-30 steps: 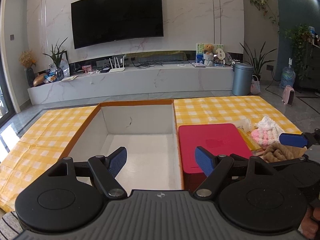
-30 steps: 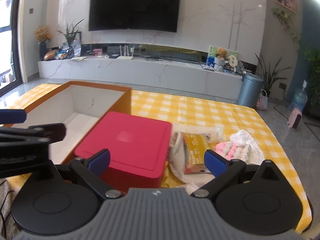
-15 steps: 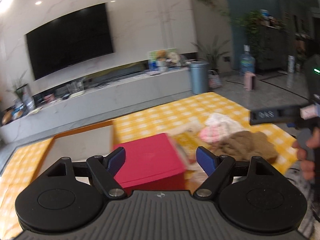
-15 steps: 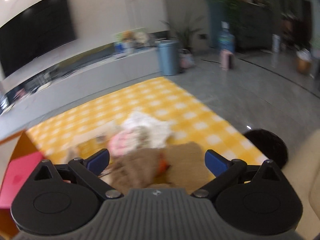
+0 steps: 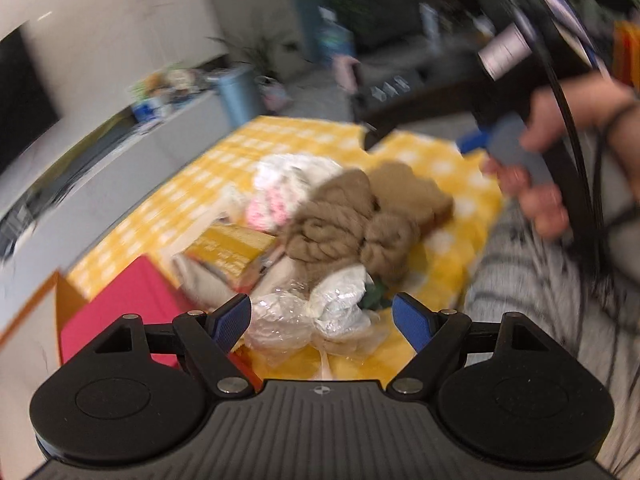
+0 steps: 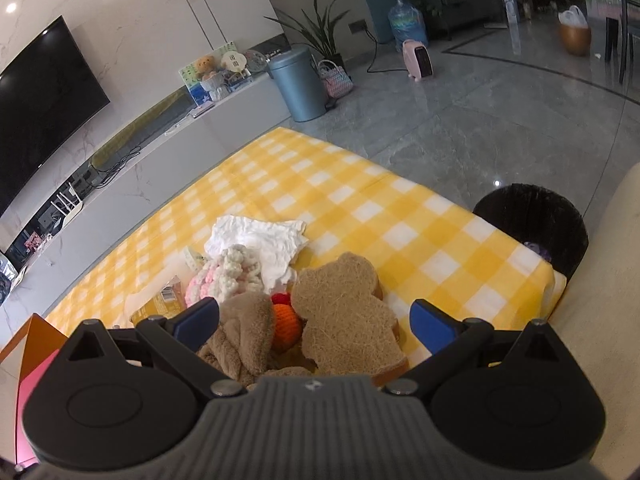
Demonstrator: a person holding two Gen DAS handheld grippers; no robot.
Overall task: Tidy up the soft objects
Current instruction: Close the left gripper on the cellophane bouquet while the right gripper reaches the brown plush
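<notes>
A pile of soft things lies on the yellow checked cloth (image 6: 360,196). In the right wrist view a flat bear-shaped brown pad (image 6: 344,308) sits beside a tan fluffy bundle (image 6: 244,332), an orange knitted piece (image 6: 286,322), a pink-and-white crochet piece (image 6: 224,276) and a white cloth (image 6: 260,240). My right gripper (image 6: 316,324) hangs open just over the brown pad and the bundle. The blurred left wrist view shows the tan bundle (image 5: 340,224), the pink crochet piece (image 5: 268,208) and clear plastic-wrapped items (image 5: 316,312). My left gripper (image 5: 322,322) stands open above the plastic wraps.
A red box (image 5: 120,308) and an orange-rimmed white bin (image 5: 28,320) lie to the left. A yellow packet (image 5: 232,248) rests in the pile. A person's hand (image 5: 536,176) holds the other gripper at right. A black basket (image 6: 532,220) stands past the cloth's edge.
Both grippers have swung right, away from the bin and red box, and lowered over the soft pile. Both stay open.
</notes>
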